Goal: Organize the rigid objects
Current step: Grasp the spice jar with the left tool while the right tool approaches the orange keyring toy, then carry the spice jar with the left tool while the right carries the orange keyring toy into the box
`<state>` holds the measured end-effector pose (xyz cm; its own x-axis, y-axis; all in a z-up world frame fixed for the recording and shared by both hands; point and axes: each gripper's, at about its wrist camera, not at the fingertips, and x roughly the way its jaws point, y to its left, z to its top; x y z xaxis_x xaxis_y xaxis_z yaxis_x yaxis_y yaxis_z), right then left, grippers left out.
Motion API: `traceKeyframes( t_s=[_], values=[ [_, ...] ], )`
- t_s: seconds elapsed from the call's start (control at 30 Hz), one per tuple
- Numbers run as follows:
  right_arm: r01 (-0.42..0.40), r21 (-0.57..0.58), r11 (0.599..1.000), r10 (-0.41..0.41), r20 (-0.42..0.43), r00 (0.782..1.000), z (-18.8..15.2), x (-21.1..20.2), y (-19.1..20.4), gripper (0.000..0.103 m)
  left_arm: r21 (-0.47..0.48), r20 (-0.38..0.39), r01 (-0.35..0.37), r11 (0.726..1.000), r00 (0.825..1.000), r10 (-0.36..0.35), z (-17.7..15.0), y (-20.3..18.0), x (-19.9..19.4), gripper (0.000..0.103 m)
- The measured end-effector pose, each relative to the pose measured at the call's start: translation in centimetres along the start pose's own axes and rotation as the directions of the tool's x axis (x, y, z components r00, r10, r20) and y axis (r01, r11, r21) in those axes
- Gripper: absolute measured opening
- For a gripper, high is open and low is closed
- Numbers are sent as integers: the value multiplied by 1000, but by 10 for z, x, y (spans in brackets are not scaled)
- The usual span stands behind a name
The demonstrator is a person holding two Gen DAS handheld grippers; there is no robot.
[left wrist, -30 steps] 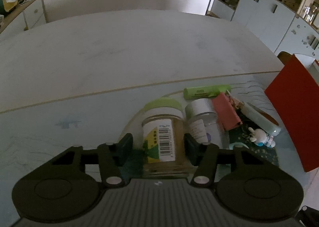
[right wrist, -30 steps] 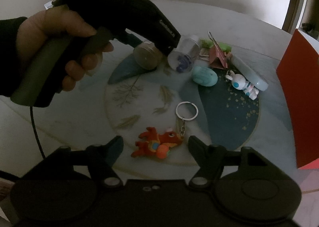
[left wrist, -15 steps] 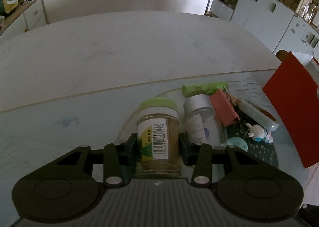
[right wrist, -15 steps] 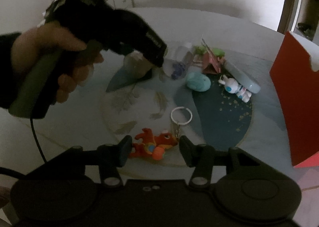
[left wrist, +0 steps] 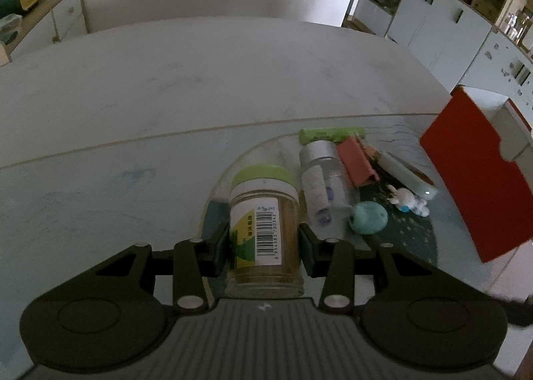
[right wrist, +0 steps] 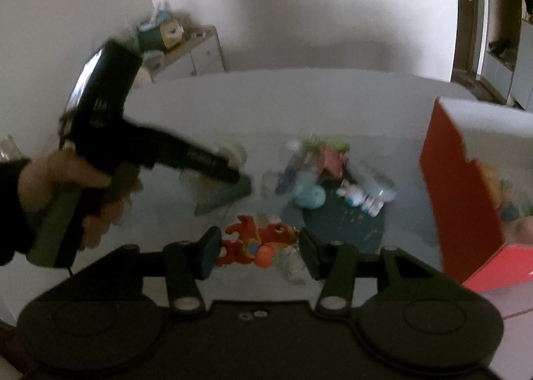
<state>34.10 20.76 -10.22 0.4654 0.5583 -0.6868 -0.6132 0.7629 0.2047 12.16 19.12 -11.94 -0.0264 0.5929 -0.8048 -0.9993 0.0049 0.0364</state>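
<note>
Between the left gripper's [left wrist: 265, 246] pads sits the jar [left wrist: 265, 230], clamped; right gripper [right wrist: 260, 248] brackets the dragon [right wrist: 258, 241], unclosed. Next: carry toward the box [left wrist: 479, 180] at two o'clock.

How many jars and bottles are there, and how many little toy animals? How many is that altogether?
Jars and bottles: 2, the green-lidded jar and the silver-capped bottle.
Toy animals: 2, the white bunny and the red dragon.
Total: 4.
</note>
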Motion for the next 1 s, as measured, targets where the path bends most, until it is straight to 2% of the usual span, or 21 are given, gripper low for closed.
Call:
traceKeyframes(
  t_s=[0.23, 0.5, 0.67, 1.0],
  values=[
    [22, 34, 999, -25, 60, 998, 21, -40, -29, 50, 13, -10, 29, 1000, 1000, -28, 3, -17, -30, 43],
    [51, 58, 997, -59, 132, 989, 36, -70, -72, 50, 54, 24, 49, 997, 998, -50, 17, -59, -60, 43],
    [80, 34, 996, -84, 147, 986, 43, -84, -102, 50, 77, 32, 60, 995, 998, -62, 28, -92, -65, 43],
    [81, 34, 996, -85, 157, 984, 49, -99, -163, 50, 82, 24, 80, 993, 996, -82, 37, -165, -58, 43]
  ],
)
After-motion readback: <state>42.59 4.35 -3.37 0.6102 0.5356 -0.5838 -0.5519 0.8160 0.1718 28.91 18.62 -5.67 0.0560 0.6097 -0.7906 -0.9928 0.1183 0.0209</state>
